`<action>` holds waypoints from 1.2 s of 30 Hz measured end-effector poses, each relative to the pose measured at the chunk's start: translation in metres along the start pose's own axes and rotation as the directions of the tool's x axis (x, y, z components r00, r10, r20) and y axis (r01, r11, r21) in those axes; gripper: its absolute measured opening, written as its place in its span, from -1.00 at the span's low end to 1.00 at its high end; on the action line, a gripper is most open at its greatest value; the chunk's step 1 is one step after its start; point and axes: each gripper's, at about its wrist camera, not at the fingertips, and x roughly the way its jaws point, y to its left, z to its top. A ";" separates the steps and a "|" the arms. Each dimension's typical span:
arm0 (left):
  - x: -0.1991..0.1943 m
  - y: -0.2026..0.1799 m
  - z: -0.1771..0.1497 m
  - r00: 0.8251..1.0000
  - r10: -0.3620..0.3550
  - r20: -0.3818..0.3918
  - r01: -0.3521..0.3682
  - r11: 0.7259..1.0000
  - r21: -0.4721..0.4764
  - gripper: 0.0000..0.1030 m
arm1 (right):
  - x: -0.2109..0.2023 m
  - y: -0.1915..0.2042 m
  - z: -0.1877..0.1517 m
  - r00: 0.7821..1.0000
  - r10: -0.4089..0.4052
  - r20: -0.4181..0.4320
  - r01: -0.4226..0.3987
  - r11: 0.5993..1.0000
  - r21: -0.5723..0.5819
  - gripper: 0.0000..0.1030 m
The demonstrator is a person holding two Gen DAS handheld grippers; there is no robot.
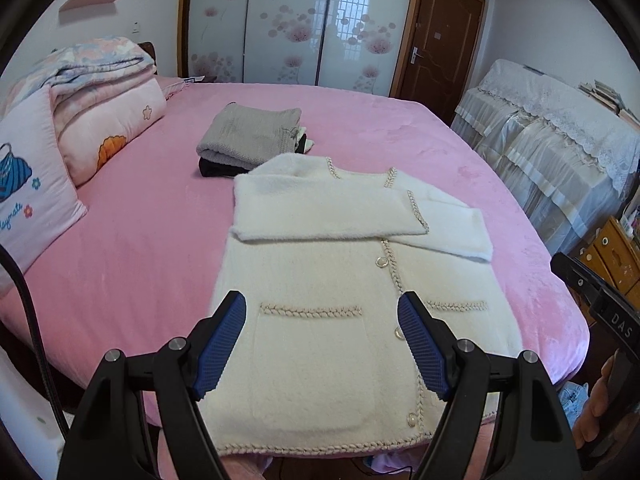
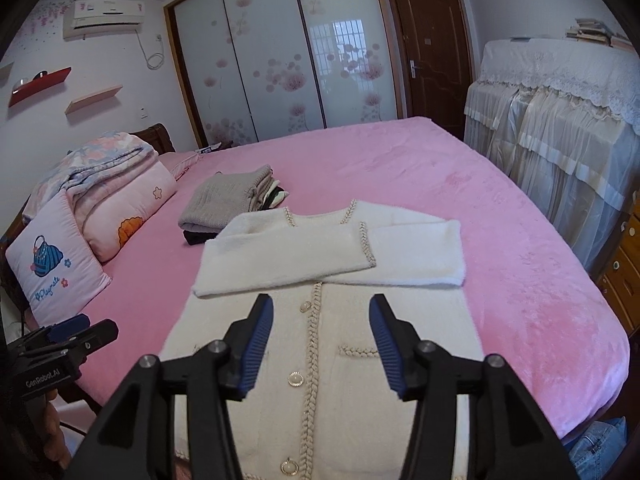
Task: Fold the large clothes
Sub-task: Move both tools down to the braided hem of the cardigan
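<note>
Left tongs (image 1: pixel 321 312) wide open, holding nothing, hovering over the lower left pocket area of the cardigan (image 1: pixel 320 320). Right tongs (image 2: pixel 321 316) also wide open and empty, hovering above the button line near the hem.

Cardigan lies face up on the pink bed (image 1: pixel 140 248), hem at the near edge, collar away. Both sleeves (image 2: pixel 304 256) are already folded across the chest, the left one on top. A stack of folded clothes (image 1: pixel 248 136) sits just beyond the collar.

Step in hand, I'd judge: bottom-to-top fold. To do it well:
- Grab the hem at both corners, one tongs each, roughly symmetric about the button line.
- Pinch all layers of the fleece; it's thick, so bite deep or the back layer slips out.
- Lift both sides together and level, carry toward the collar, lay down over the sleeves without dragging them out of place.
- Stop short of the stack.

Hem corners are mostly hidden behind the tongs in both views, so I can't tell if the edge lies flat there.
</note>
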 end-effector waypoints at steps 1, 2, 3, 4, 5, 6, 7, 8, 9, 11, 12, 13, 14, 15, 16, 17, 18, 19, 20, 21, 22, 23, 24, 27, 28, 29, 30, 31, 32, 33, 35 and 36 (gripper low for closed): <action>-0.002 0.002 -0.005 1.000 0.005 0.009 -0.005 1.000 -0.003 0.50 | -0.003 0.001 -0.003 1.000 -0.001 0.000 0.001 1.000 -0.006 0.01; -0.003 0.003 -0.010 1.000 0.011 0.016 -0.011 1.000 -0.003 0.50 | -0.005 0.001 -0.008 1.000 0.000 -0.003 0.000 1.000 -0.011 0.01; -0.004 0.005 -0.015 1.000 0.016 0.021 -0.016 1.000 0.001 0.50 | -0.006 0.001 -0.012 1.000 0.002 -0.010 -0.002 1.000 -0.016 0.01; -0.003 0.006 -0.020 1.000 0.018 0.021 -0.018 1.000 0.007 0.50 | -0.007 0.000 -0.017 1.000 0.003 -0.017 -0.003 1.000 -0.019 0.01; -0.001 0.006 -0.022 1.000 0.019 0.018 -0.019 1.000 0.011 0.50 | -0.008 -0.001 -0.021 1.000 0.003 -0.024 -0.003 1.000 -0.022 0.01; 0.001 0.008 -0.028 1.000 0.016 0.012 -0.016 1.000 0.015 0.50 | -0.007 -0.003 -0.025 1.000 0.000 -0.029 -0.001 1.000 -0.025 0.01; 0.002 0.010 -0.032 1.000 0.001 0.011 -0.002 1.000 0.020 0.50 | -0.007 -0.004 -0.029 0.999 -0.007 -0.034 0.006 0.999 -0.032 0.01; 0.003 0.011 -0.036 1.000 -0.007 0.011 0.007 1.000 0.026 0.50 | -0.006 -0.005 -0.034 0.999 -0.016 -0.041 0.015 0.999 -0.037 0.01; 0.006 0.012 -0.042 1.000 -0.005 0.008 0.005 0.999 0.040 0.50 | -0.005 -0.009 -0.039 0.999 -0.025 -0.048 0.023 0.999 -0.038 0.01; 0.013 0.014 -0.051 1.000 0.003 -0.009 -0.002 0.998 0.063 0.50 | -0.004 -0.015 -0.049 0.997 -0.035 -0.062 0.032 0.999 -0.042 0.01; 0.017 0.016 -0.056 1.000 -0.003 -0.026 0.005 0.998 0.066 0.50 | -0.001 -0.020 -0.054 0.996 -0.042 -0.072 0.039 0.998 -0.042 0.01; 0.023 0.022 -0.061 0.999 -0.013 -0.049 0.015 0.998 0.054 0.50 | 0.001 -0.025 -0.059 0.995 -0.048 -0.083 0.045 0.998 -0.040 0.01; 0.028 0.026 -0.064 0.998 -0.019 -0.067 0.021 0.999 0.039 0.50 | 0.004 -0.029 -0.064 0.994 -0.055 -0.093 0.052 0.998 -0.039 0.01; 0.034 0.033 -0.069 0.995 -0.029 -0.096 0.031 0.999 0.016 0.50 | 0.007 -0.033 -0.070 0.992 -0.066 -0.105 0.062 0.997 -0.040 0.01; 0.042 0.041 -0.074 0.991 -0.041 -0.129 0.040 0.999 -0.012 0.50 | 0.010 -0.038 -0.076 0.990 -0.077 -0.116 0.073 0.996 -0.044 0.01; 0.050 0.047 -0.079 0.987 -0.050 -0.153 0.046 0.999 -0.029 0.50 | 0.014 -0.043 -0.082 0.988 -0.091 -0.129 0.085 0.995 -0.048 0.01; 0.060 0.055 -0.084 0.982 -0.051 -0.184 0.044 0.998 -0.043 0.50 | 0.018 -0.048 -0.089 0.985 -0.099 -0.143 0.092 0.994 -0.050 0.01; 0.069 0.060 -0.089 0.976 -0.034 -0.215 0.024 0.999 -0.047 0.50 | 0.021 -0.054 -0.095 0.982 -0.101 -0.159 0.095 0.994 -0.049 0.01; 0.076 0.066 -0.094 0.972 -0.016 -0.236 0.004 0.999 -0.051 0.50 | 0.024 -0.059 -0.101 0.979 -0.101 -0.177 0.095 0.994 -0.045 0.01; 0.083 0.072 -0.100 0.966 0.002 -0.258 -0.017 0.998 -0.058 0.50 | 0.027 -0.065 -0.107 0.976 -0.100 -0.192 0.094 0.995 -0.041 0.01; 0.091 0.079 -0.106 0.960 0.019 -0.281 -0.039 0.997 -0.067 0.50 | 0.031 -0.071 -0.113 0.973 -0.104 -0.208 0.098 0.994 -0.039 0.01; 0.097 0.085 -0.113 0.953 0.031 -0.302 -0.056 0.996 -0.074 0.50 | 0.033 -0.076 -0.118 0.969 -0.109 -0.222 0.103 0.994 -0.039 0.01; 0.103 0.090 -0.118 0.944 0.039 -0.327 -0.069 0.994 -0.080 0.50 | 0.035 -0.083 -0.124 0.965 -0.113 -0.236 0.107 0.994 -0.039 0.01; 0.118 0.108 -0.136 0.928 0.057 -0.369 -0.101 0.990 -0.100 0.50 | 0.042 -0.102 -0.140 0.952 -0.110 -0.286 0.109 0.994 -0.019 0.02; 0.121 0.111 -0.140 0.926 0.064 -0.373 -0.108 0.989 -0.098 0.50 | 0.045 -0.109 -0.145 0.946 -0.111 -0.303 0.113 0.994 -0.010 0.01; 0.124 0.115 -0.145 0.923 0.074 -0.378 -0.119 0.988 -0.096 0.50 | 0.048 -0.115 -0.150 0.940 -0.112 -0.321 0.118 0.993 -0.003 0.02; 0.126 0.118 -0.147 0.921 0.083 -0.381 -0.129 0.987 -0.098 0.50 | 0.050 -0.122 -0.156 0.933 -0.114 -0.341 0.124 0.992 0.008 0.02; 0.129 0.123 -0.151 0.920 0.077 -0.383 -0.126 0.986 -0.106 0.50 | 0.053 -0.128 -0.159 0.928 -0.118 -0.353 0.132 0.991 0.017 0.02; 0.132 0.128 -0.155 0.919 0.068 -0.388 -0.123 0.985 -0.120 0.50 | 0.054 -0.134 -0.164 0.923 -0.121 -0.365 0.141 0.989 0.030 0.02; 0.133 0.133 -0.157 0.920 0.064 -0.388 -0.125 0.983 -0.134 0.50 | 0.056 -0.140 -0.168 0.920 -0.116 -0.376 0.145 0.988 0.050 0.01; 0.135 0.141 -0.163 0.922 0.040 -0.385 -0.106 0.983 -0.151 0.50 | 0.058 -0.152 -0.175 0.914 -0.118 -0.387 0.163 0.983 0.084 0.01; 0.136 0.144 -0.164 0.922 0.022 -0.387 -0.090 0.984 -0.157 0.50 | 0.058 -0.157 -0.177 0.913 -0.118 -0.391 0.168 0.981 0.097 0.02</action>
